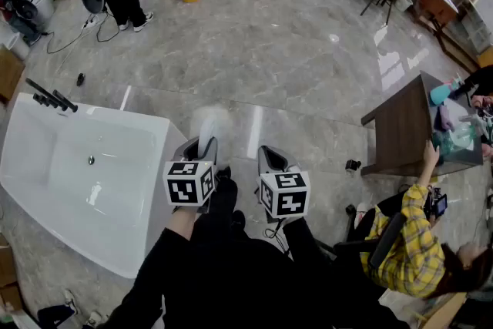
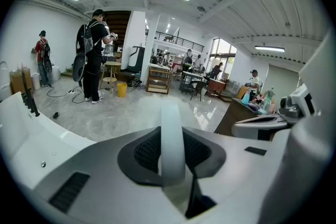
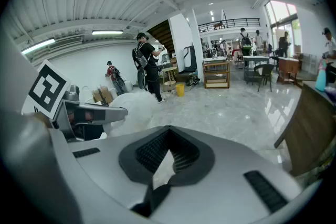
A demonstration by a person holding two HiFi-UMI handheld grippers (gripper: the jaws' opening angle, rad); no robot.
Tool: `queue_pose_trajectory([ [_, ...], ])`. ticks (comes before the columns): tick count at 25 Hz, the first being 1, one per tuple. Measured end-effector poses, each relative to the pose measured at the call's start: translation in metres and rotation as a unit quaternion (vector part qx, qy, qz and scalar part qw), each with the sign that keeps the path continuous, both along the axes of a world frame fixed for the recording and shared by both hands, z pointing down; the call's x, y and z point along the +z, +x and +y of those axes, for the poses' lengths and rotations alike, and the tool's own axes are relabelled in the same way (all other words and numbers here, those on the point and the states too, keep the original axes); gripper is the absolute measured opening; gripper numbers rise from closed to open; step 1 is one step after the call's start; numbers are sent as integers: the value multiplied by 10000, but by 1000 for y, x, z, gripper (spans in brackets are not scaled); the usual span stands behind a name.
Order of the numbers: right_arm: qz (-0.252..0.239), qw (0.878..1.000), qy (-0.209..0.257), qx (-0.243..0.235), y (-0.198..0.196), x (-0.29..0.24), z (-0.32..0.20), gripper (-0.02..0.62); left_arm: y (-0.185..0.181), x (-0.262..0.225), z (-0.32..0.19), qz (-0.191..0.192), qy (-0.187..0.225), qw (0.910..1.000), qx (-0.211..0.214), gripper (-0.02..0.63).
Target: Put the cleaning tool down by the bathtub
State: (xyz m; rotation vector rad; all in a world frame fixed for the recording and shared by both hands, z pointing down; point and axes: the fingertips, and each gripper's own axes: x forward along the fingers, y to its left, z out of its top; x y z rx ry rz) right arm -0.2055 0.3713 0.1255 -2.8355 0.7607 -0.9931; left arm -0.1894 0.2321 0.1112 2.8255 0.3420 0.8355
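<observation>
Beside bathtub (image 1: 115,113) | left gripper (image 2: 171,134) clamps cleaning tool (image 1: 208,125) handle — its head a blur; right gripper (image 3: 168,131) jaws together, empty

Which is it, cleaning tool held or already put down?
Held: the jaws of the left gripper clamp the white handle of the cleaning tool, and its fluffy head sticks out ahead, beside the bathtub.

No legible words, numbers, brand names or signs anywhere. Only black-and-white square code patterns on the 2 cubes: left cube (image 1: 190,182) on the left gripper (image 1: 202,149), right cube (image 1: 284,193) on the right gripper (image 1: 271,158). Blocky shapes, not letters. Anything printed farther off too small to read.
</observation>
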Motion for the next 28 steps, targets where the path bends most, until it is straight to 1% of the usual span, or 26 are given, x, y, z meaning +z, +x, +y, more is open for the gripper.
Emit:
queue_pose_trajectory([
  [4, 35, 10000, -55, 23, 30, 2, -3, -2, 25, 6, -11, 3, 20, 10000, -36, 95],
  [8, -48, 9999, -137, -21, 57, 12, -7, -2, 53, 18, -20, -90, -14, 9999, -100, 95],
  [13, -163, 9995, -245, -82, 101, 18, -20, -2, 100, 26, -34, -188, -105, 9997, -138, 95],
  [20, -217, 9980, -513, -286, 164, 21, -49, -2, 157, 38, -55, -254, -391, 9984, -304, 95],
  [24, -155, 9967, -675, -432, 192, 23, -71, -2, 177, 47, -72, -290, -615, 9968, -419, 95],
  [28, -73, 9951, -760, -622, 220, 15, -93, -2, 197, 43, -93, -275, -728, 9955, -550, 95],
])
